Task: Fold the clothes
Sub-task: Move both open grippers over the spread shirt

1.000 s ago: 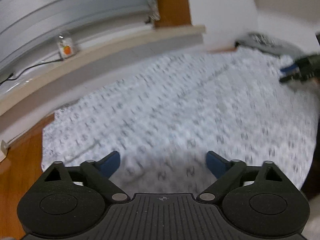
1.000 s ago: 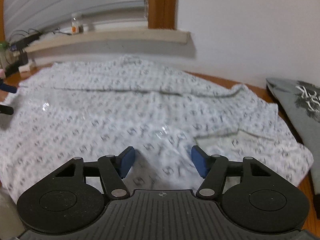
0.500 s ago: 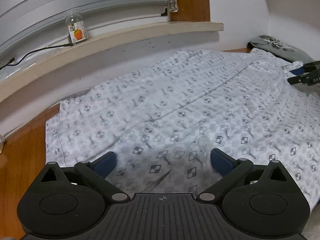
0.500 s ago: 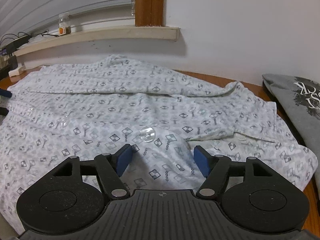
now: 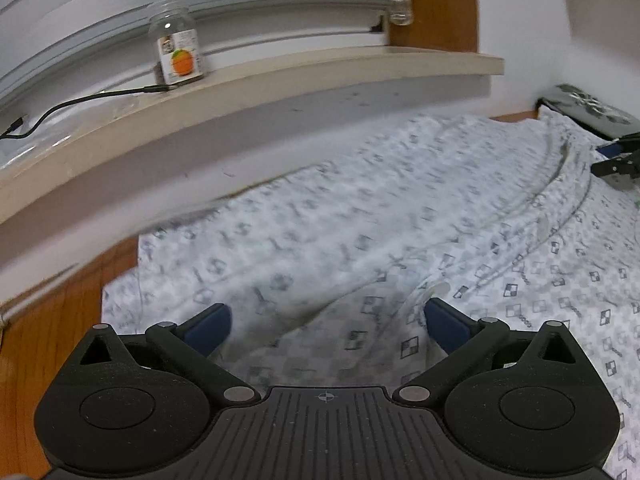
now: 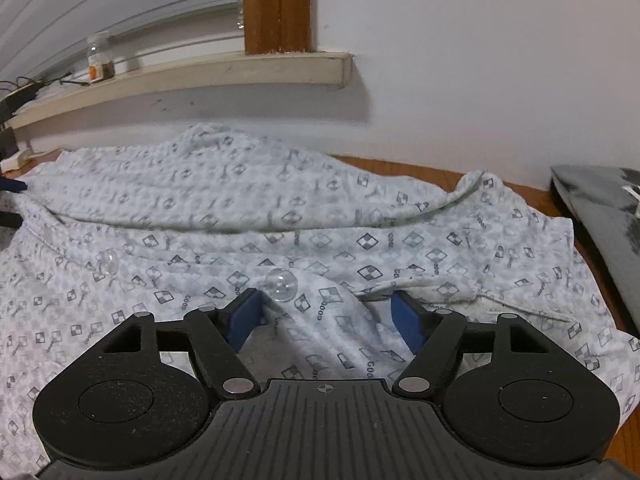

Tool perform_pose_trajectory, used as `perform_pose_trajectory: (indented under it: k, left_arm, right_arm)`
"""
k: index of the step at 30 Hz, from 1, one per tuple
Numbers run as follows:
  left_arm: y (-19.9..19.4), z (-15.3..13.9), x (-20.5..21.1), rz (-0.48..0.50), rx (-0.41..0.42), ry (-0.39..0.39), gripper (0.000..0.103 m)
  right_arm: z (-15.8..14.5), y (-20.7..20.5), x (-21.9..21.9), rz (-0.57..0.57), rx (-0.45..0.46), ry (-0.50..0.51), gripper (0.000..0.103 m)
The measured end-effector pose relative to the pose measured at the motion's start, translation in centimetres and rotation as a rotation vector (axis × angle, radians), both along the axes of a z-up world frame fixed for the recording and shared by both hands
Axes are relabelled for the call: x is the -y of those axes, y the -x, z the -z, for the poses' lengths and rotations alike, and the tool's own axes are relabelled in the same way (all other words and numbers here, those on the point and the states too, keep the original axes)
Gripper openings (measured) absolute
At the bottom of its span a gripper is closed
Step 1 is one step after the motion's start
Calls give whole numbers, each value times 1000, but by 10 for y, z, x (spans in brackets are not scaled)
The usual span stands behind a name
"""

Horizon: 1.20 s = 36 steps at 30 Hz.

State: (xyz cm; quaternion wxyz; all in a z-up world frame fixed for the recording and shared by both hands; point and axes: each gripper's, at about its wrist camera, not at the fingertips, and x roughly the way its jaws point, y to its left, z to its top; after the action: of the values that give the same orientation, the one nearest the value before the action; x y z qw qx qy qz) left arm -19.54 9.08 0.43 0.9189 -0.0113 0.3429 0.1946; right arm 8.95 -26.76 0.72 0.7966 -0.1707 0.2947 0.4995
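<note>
A patterned shirt (image 6: 320, 216) lies spread below the window ledge (image 6: 192, 76), seemingly not yet folded; the left gripper (image 5: 326, 320) gapes wide and empty, and the right gripper (image 6: 326, 312) is opening above loose cloth.

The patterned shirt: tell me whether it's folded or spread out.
Mostly spread: the patterned shirt lies across the wooden table, buttons up, with one long fold ridge along its far side.

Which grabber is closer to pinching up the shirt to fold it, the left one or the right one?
Probably the right. The right gripper is opening with a raised ridge of the patterned shirt between its fingers, near the collar. The left gripper is wide open over flatter cloth near the shirt's edge.
</note>
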Motion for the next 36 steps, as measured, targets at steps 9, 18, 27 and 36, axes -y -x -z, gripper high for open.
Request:
perform_pose_trajectory:
  k: [9, 18, 27, 36]
  left_arm:
    - [0, -6, -12, -79, -9, -4, 103]
    - [70, -15, 21, -118, -6, -26, 103]
    - [77, -7, 21, -128, 3, -18, 103]
    - [81, -5, 4, -152, 21, 83, 103]
  right_arm:
    - [5, -21, -32, 4, 17, -4, 78]
    - [-35, 72, -23, -195, 122, 28, 49]
    - [-36, 223, -33, -587, 36, 56, 34]
    - [-38, 293, -34, -793, 7, 103, 35]
